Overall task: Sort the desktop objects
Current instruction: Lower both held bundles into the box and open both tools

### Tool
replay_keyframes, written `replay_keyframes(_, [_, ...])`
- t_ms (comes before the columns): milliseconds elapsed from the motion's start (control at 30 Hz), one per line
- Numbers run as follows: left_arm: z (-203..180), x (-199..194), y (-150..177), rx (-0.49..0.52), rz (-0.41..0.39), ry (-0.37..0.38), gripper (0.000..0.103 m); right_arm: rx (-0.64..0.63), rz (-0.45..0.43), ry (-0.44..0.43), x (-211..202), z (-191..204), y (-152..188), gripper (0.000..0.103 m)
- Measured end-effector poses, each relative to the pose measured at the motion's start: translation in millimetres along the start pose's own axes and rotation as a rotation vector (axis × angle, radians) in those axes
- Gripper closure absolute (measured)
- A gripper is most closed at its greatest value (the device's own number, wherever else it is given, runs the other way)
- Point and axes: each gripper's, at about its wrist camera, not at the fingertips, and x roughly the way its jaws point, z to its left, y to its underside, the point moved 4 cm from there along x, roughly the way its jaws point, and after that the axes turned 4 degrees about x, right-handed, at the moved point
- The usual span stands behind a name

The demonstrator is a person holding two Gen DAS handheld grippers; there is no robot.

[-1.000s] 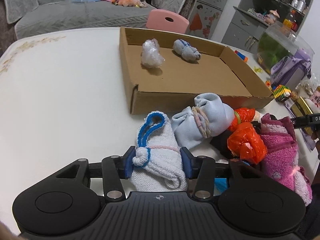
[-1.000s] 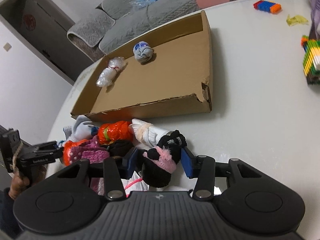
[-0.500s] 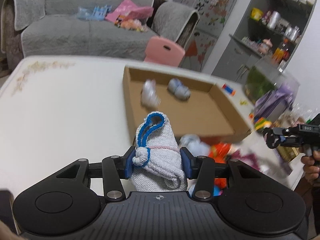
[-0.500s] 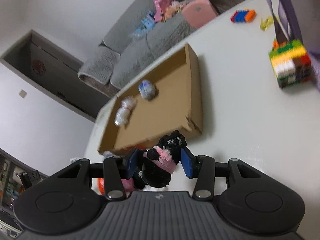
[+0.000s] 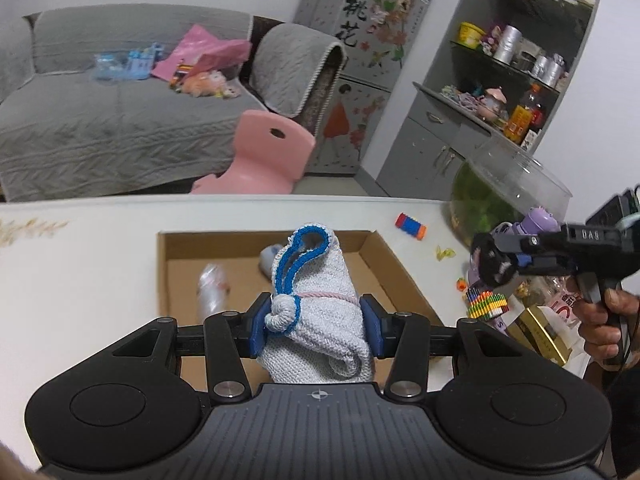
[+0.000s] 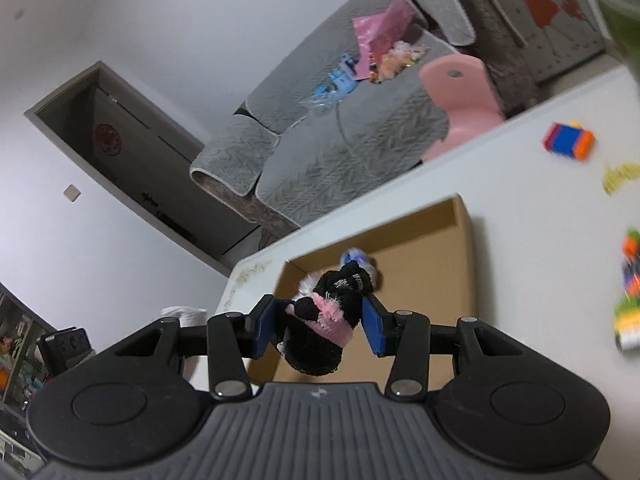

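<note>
A white desk (image 5: 80, 264) is seen carrying a shallow brown cardboard tray (image 5: 394, 272). In the left wrist view a clear plastic-wrapped bundle (image 5: 214, 288) and a pale blue rolled sock (image 5: 269, 258) are seen lying on the tray floor near its far wall, the sock partly hidden. A white knitted sock roll with blue trim (image 5: 316, 304) is clamped between the jaws of the left gripper (image 5: 316, 326) and held above the tray's near part. Further right on the desk, an orange-and-blue toy block (image 5: 411, 226), a multicoloured brick stack (image 5: 486, 304) and a clear bowl of green contents (image 5: 508, 196) are seen. A black fuzzy sock roll with a pink band (image 6: 326, 320) is gripped by the closed jaws of the right gripper (image 6: 320, 326), held above the tray's near left corner.
</note>
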Motion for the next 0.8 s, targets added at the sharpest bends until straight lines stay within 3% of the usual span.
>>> replay_keyframes(233, [5.2,51.9,-9.5,0.022,0.048,-0.017,0.05,0.0,0.037,-0.019,30.6,-4.0,-22.0,0.061])
replay_keyframes(800, [32.4,149.1,6.8,0.065,0.197,-0.123,0.05,-0.003,0.165,0.126,120.7,-43.4,-30.6,0.061])
